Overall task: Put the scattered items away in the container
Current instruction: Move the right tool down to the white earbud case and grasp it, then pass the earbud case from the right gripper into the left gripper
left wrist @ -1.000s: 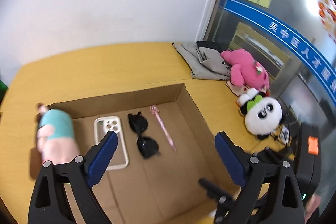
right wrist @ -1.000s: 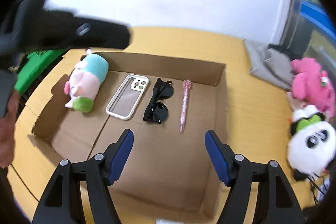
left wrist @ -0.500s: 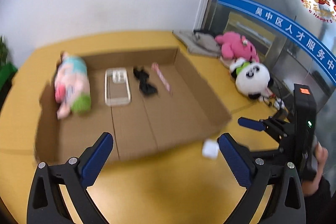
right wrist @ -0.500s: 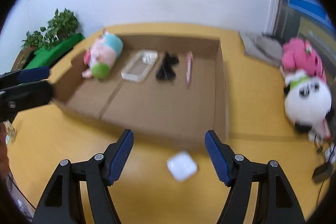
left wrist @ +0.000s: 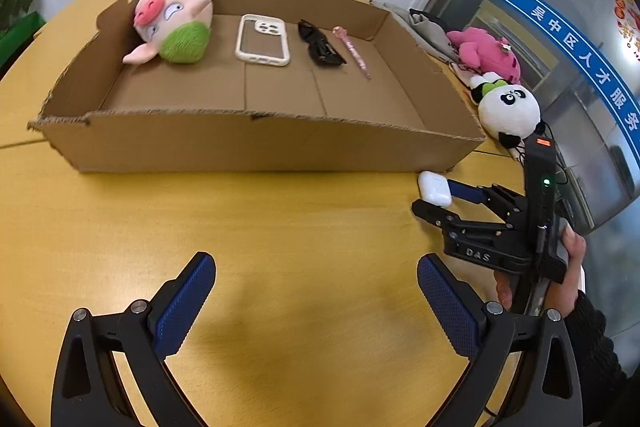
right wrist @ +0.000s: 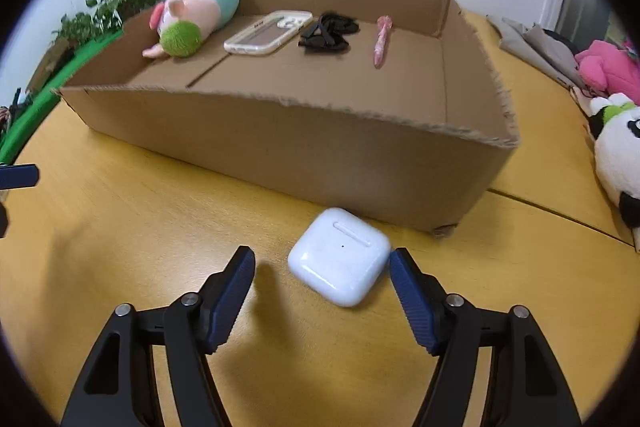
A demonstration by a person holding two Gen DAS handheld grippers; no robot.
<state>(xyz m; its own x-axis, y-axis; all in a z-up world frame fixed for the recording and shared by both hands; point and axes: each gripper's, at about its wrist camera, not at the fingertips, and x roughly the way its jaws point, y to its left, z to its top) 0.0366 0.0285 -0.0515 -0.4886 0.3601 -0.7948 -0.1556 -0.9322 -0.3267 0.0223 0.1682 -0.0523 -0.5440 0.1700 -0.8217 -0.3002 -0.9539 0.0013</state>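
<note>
A white earbuds case (right wrist: 341, 261) lies on the yellow table just in front of the cardboard box (right wrist: 304, 151). My right gripper (right wrist: 322, 263) is open, its jaws on either side of the case, the right pad close to it. In the left wrist view the case (left wrist: 434, 189) sits between the right gripper's fingers (left wrist: 466, 191). My left gripper (left wrist: 316, 291) is open and empty above bare table. The box (left wrist: 256, 143) holds a pig plush (left wrist: 174, 23), a phone case (left wrist: 262, 39), black sunglasses (left wrist: 320, 45) and a pink pen (left wrist: 354, 51).
A panda plush (left wrist: 508, 111), a pink plush (left wrist: 486, 53) and grey cloth (left wrist: 428, 27) lie on the table right of the box. Green plants (right wrist: 108, 7) stand at the far left. A glass wall stands at the right.
Both grippers have pulled back from over the box and come down to the table in front of it. The right gripper has moved in around the earbuds case.
</note>
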